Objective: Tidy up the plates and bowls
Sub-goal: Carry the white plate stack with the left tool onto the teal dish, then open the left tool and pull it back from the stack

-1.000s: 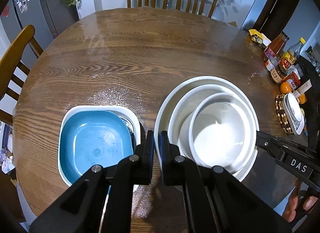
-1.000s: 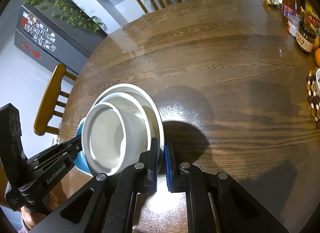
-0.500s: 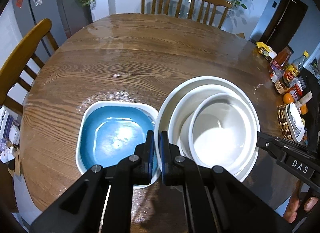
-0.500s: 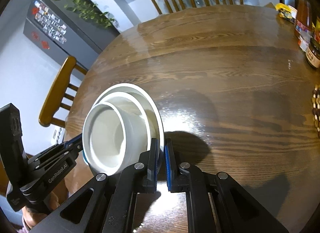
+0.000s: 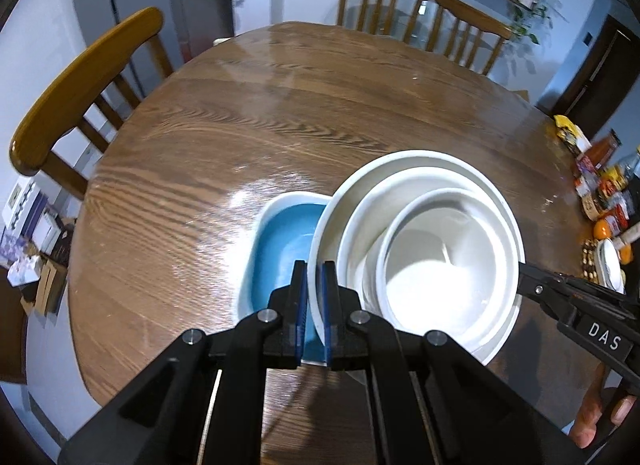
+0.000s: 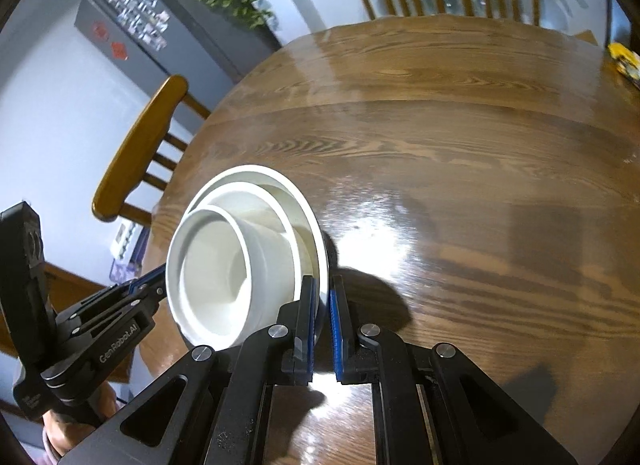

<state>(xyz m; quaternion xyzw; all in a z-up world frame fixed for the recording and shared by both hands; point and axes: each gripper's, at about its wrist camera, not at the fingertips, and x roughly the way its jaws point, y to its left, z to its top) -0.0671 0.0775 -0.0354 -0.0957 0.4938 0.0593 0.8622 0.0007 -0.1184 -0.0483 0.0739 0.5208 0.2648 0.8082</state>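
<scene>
Three nested white bowls point(image 5: 436, 265), one blue dish point(image 5: 280, 249), three chairs point(image 5: 80, 77).

White capital letters "DAS" stand on the black body of the right gripper point(image 5: 520, 279), seen from the left wrist camera at about four o'clock, just beside the rim of the white plate point(image 5: 416, 161); the words "GenRobot.AI", in pale letters running slantwise, stand on the black body of the left gripper point(image 6: 154, 283), seen from the right wrist camera at about eight o'clock; the labels on the jars and bottles point(image 5: 604, 193) at three o'clock on the table point(image 5: 280, 113) are too small to read; so are the papers on the grey fridge point(image 6: 132, 25) at ten o'clock.
</scene>
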